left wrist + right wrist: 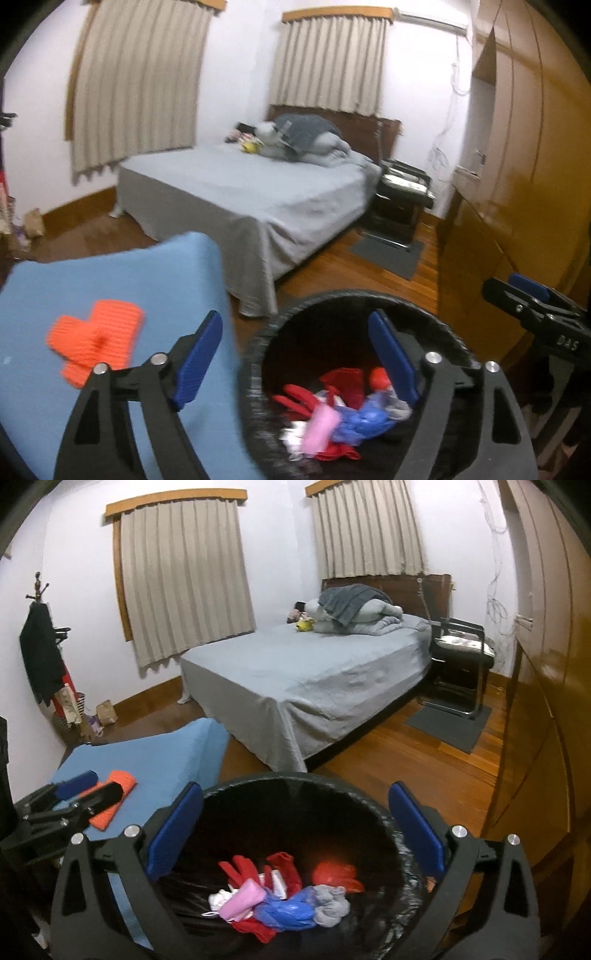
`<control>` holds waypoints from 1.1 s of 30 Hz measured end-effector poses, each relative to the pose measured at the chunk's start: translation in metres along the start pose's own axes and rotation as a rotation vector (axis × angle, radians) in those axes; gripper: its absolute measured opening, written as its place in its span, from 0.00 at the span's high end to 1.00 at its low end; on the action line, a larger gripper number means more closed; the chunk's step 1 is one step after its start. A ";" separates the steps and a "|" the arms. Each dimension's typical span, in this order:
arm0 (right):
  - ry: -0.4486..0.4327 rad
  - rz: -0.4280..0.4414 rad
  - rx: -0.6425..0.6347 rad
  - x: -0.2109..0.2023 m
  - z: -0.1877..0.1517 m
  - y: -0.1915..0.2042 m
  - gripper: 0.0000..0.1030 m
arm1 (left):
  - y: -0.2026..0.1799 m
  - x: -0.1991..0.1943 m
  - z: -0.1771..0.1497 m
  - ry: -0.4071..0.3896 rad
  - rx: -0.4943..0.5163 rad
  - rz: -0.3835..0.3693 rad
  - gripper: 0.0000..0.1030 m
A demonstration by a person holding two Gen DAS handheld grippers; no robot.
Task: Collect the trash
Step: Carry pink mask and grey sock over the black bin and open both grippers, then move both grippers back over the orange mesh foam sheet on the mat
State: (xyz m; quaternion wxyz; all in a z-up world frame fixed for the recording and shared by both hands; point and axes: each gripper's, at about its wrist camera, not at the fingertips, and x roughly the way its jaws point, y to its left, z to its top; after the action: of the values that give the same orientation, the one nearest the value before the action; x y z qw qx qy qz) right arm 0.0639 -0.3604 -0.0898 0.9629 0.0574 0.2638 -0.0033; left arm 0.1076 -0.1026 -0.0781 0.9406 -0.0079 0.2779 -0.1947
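Left gripper (pixel 291 354): fingers spread wide, nothing between them. It hangs over the near-left rim of the black bin (pixel 258 354), one blue pad above the blue tabletop (pixel 110 273), the other over the bin's mouth.

Right gripper (pixel 295 827): fingers likewise spread wide and empty, straddling the mouth of the bin. In the left wrist view this gripper shows at the right edge, and white lettering on its black body reads "DAS"; any further characters cannot be made out.

Trash: a mixed heap (pixel 280 893) lies at the bottom of the bin, which is lined with a black bag. Visible in it are red pieces, a pink item, crumpled blue plastic, a grey wad and white scraps. No label on these can be read.

One orange ribbed item (pixel 96 343) lies flat on the blue tabletop, just beside the bin and apart from both grippers.

Surroundings: a bed (pixel 306 679) with a grey sheet, beige curtains (pixel 184 576), a wooden floor (pixel 399 764) and a wooden wardrobe (pixel 543 701).
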 end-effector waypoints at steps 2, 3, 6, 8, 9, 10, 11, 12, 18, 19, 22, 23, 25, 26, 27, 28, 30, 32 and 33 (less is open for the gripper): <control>0.005 0.025 -0.014 0.002 -0.001 0.014 0.05 | 0.013 -0.012 -0.001 -0.014 -0.011 0.041 0.19; 0.009 0.035 -0.017 0.004 -0.001 0.020 0.05 | 0.022 -0.018 -0.002 -0.018 -0.021 0.063 0.19; 0.026 0.077 -0.035 0.012 -0.001 0.041 0.05 | 0.046 -0.032 -0.006 -0.024 -0.054 0.122 0.19; 0.037 0.105 -0.055 0.018 -0.002 0.058 0.05 | 0.060 -0.040 -0.010 -0.027 -0.072 0.164 0.19; 0.042 0.116 -0.063 0.020 -0.002 0.065 0.05 | 0.067 -0.043 -0.013 -0.028 -0.079 0.184 0.19; 0.045 0.125 -0.070 0.023 -0.001 0.070 0.05 | 0.075 -0.047 -0.015 -0.028 -0.088 0.204 0.19; 0.051 0.139 -0.078 0.026 -0.002 0.078 0.05 | 0.083 -0.051 -0.018 -0.027 -0.099 0.224 0.19; 0.054 0.151 -0.085 0.029 -0.002 0.085 0.05 | 0.088 -0.053 -0.020 -0.026 -0.107 0.240 0.19; 0.066 0.198 -0.118 0.049 -0.004 0.120 0.05 | 0.126 -0.063 -0.031 -0.022 -0.141 0.329 0.19; 0.066 0.205 -0.125 0.053 -0.005 0.127 0.05 | 0.131 -0.062 -0.032 -0.021 -0.147 0.339 0.19; 0.068 0.213 -0.144 0.065 -0.005 0.141 0.05 | 0.146 -0.054 -0.035 -0.014 -0.165 0.360 0.19; 0.069 0.215 -0.147 0.067 -0.005 0.144 0.05 | 0.150 -0.051 -0.036 -0.010 -0.170 0.365 0.19; 0.074 0.219 -0.152 0.077 -0.005 0.150 0.05 | 0.158 -0.041 -0.039 0.004 -0.181 0.373 0.19; 0.081 0.222 -0.156 0.084 -0.005 0.155 0.05 | 0.163 -0.034 -0.040 0.014 -0.187 0.376 0.19; 0.084 0.224 -0.159 0.088 -0.005 0.158 0.05 | 0.168 -0.026 -0.041 0.024 -0.194 0.380 0.19; 0.087 0.224 -0.161 0.092 -0.005 0.160 0.05 | 0.170 -0.019 -0.042 0.034 -0.199 0.385 0.19; 0.096 0.228 -0.168 0.104 -0.005 0.167 0.05 | 0.176 -0.008 -0.044 0.049 -0.208 0.391 0.19; 0.104 0.232 -0.173 0.113 -0.004 0.173 0.05 | 0.183 0.006 -0.047 0.070 -0.218 0.393 0.19; 0.110 0.235 -0.175 0.119 -0.003 0.176 0.05 | 0.187 0.015 -0.048 0.084 -0.220 0.397 0.19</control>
State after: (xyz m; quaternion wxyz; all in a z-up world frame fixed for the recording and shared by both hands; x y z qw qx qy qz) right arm 0.1711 -0.1827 -0.1337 0.9421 0.0038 0.3067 0.1355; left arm 0.1612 0.0696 -0.1496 0.9416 -0.0476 0.3323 0.0256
